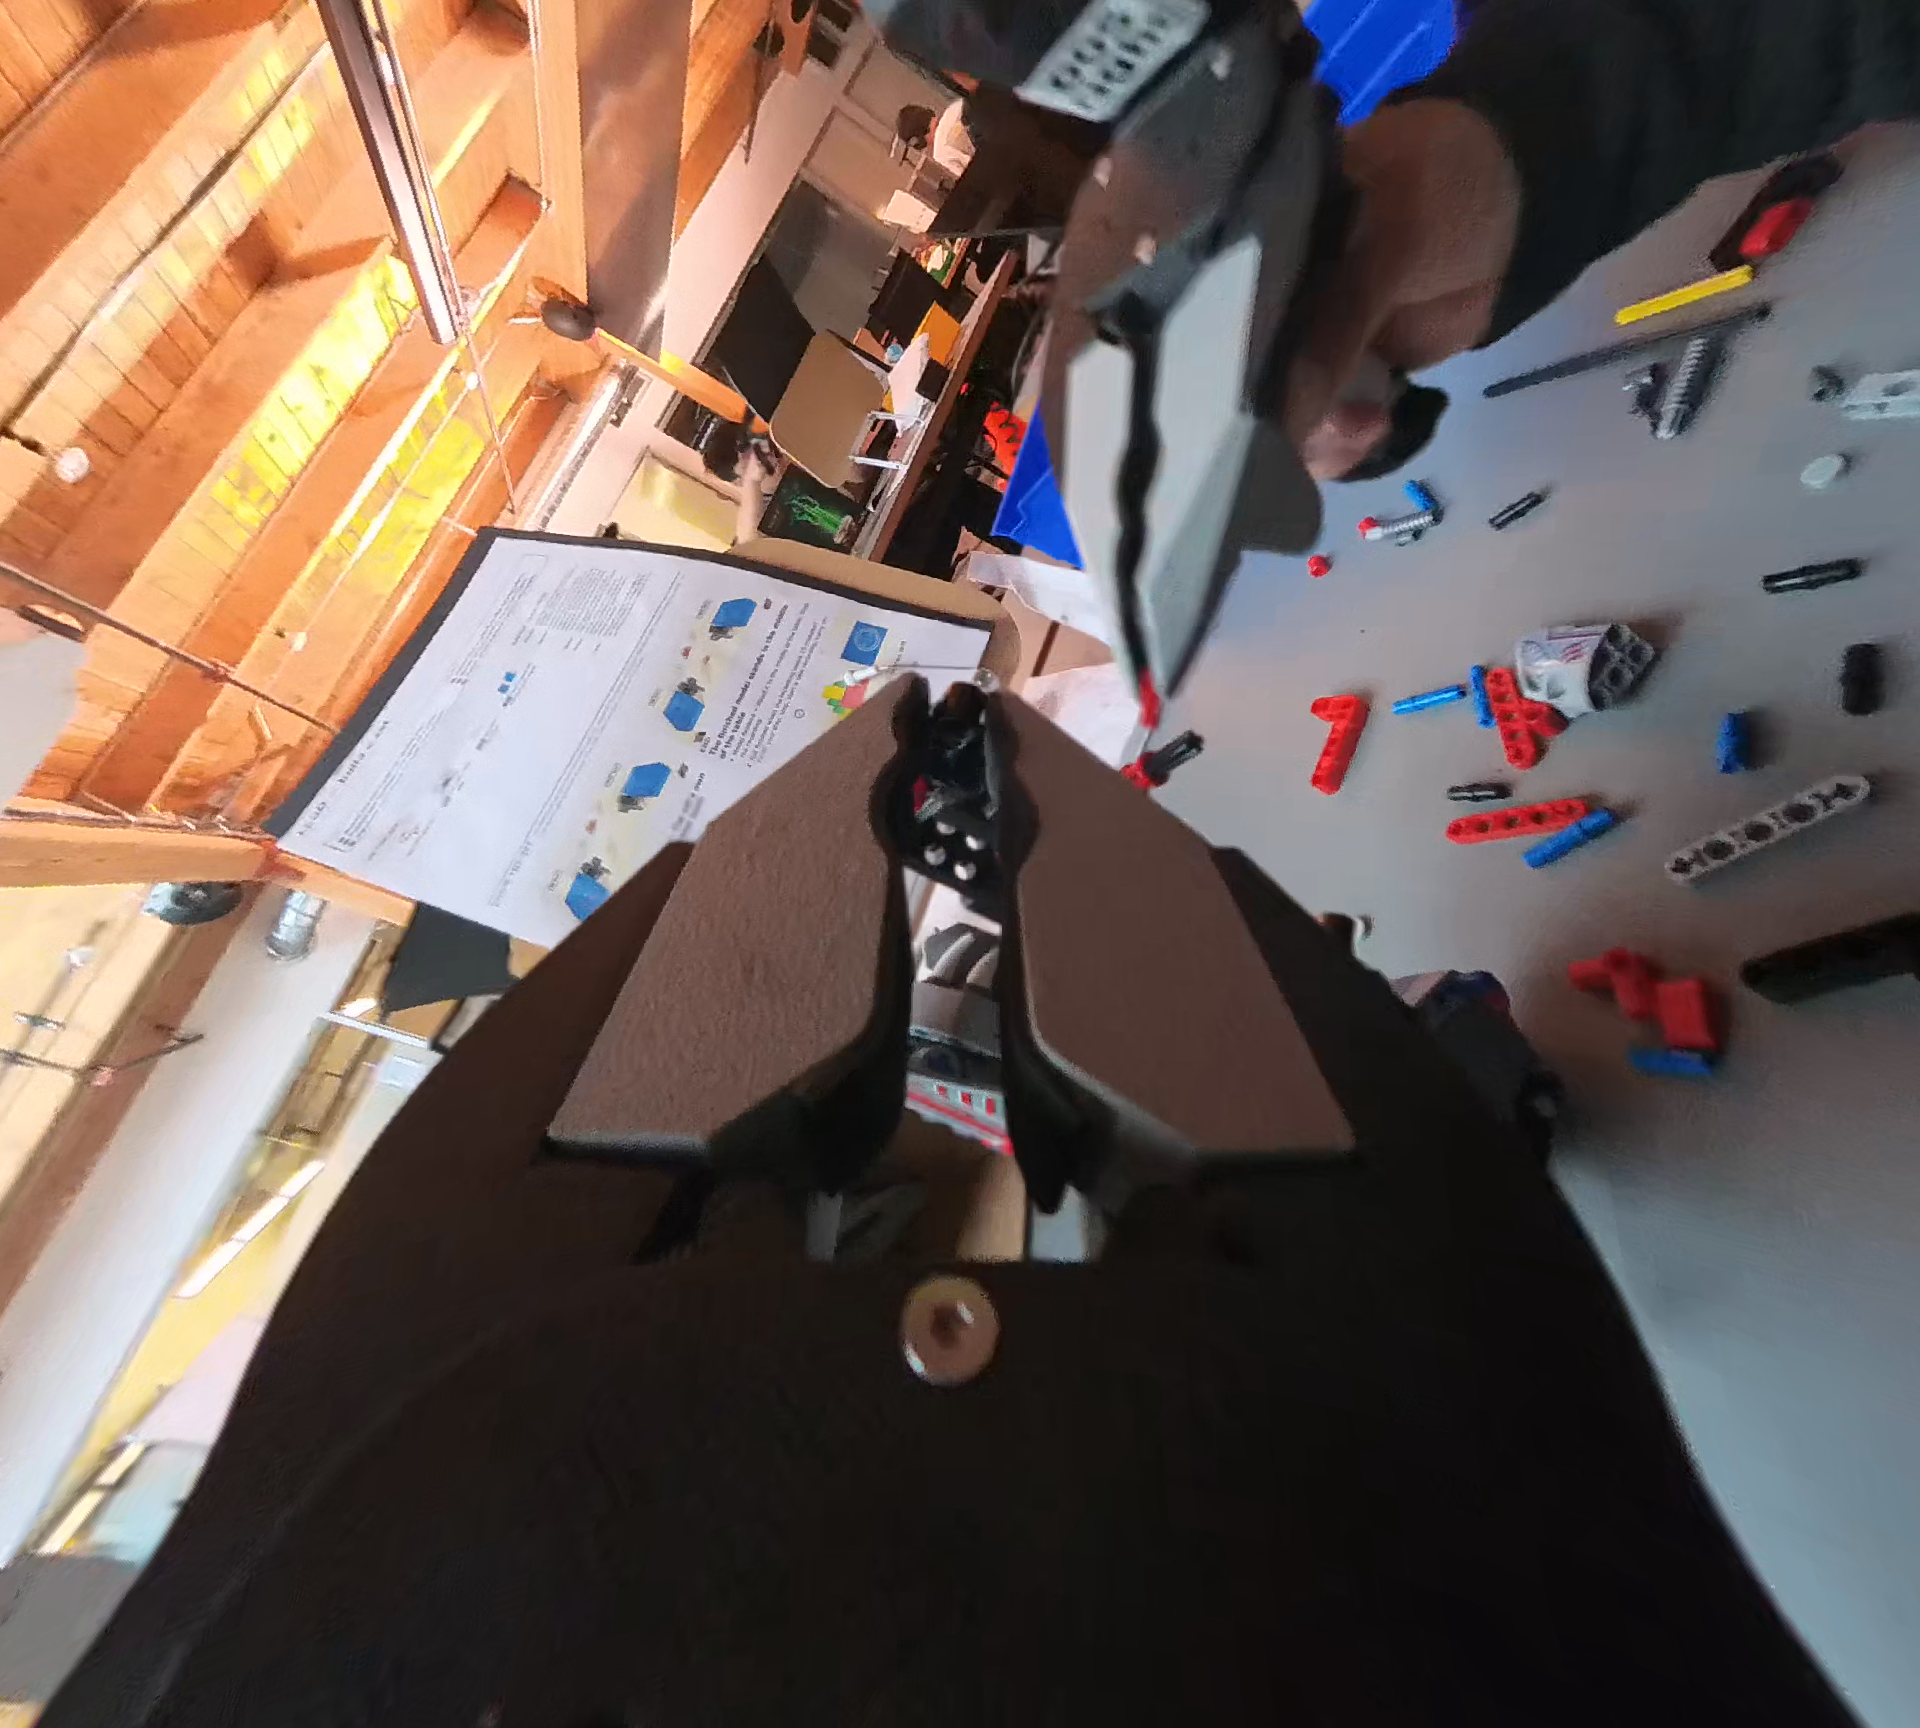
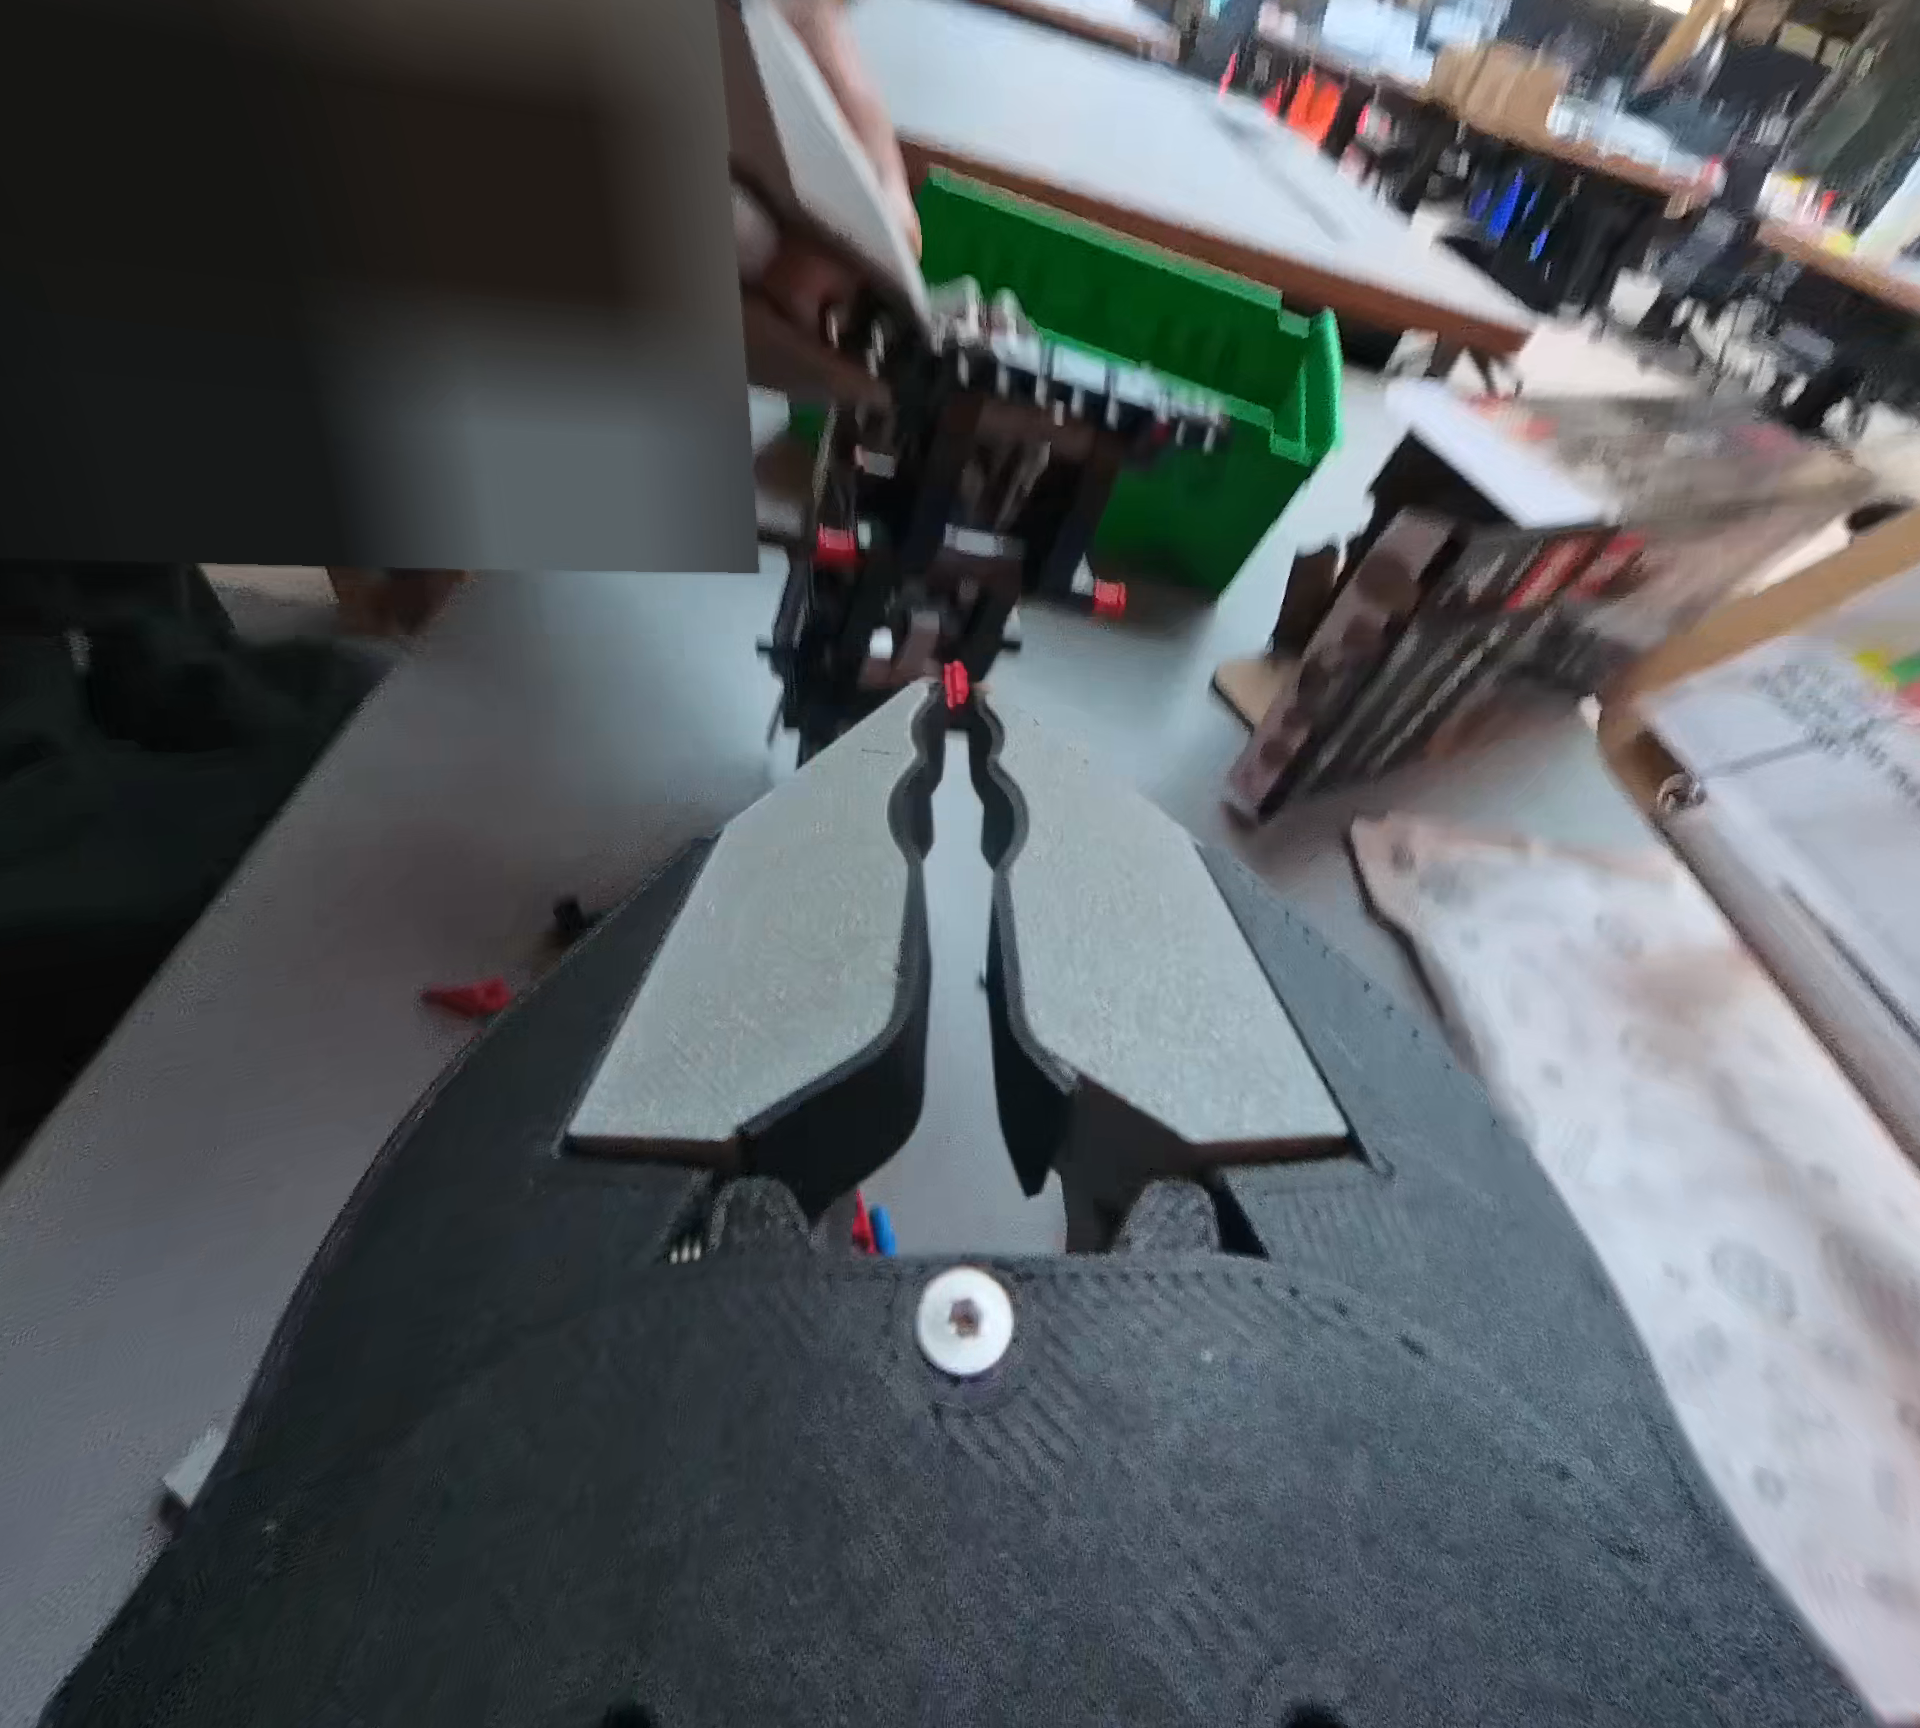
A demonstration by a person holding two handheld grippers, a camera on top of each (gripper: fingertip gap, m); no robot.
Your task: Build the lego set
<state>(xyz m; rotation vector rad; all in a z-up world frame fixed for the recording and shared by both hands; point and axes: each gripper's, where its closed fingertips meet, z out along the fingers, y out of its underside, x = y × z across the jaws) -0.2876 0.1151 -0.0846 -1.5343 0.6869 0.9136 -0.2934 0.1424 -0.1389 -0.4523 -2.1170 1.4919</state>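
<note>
Fingers of left gripper [image 1: 948, 702] clamp a black assembly [image 1: 951, 805]; right gripper [image 2: 954, 691] pinches a red pin [image 2: 954, 681].

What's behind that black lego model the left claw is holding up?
Behind the black lego model in the left claw stands a printed instruction sheet on a board. The model and claw cover part of the sheet.

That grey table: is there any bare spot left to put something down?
Yes. In the right wrist view the table is bare between the red piece and the black assembly. In the left wrist view the loose pieces crowd it; below the red cluster it is bare.
</note>
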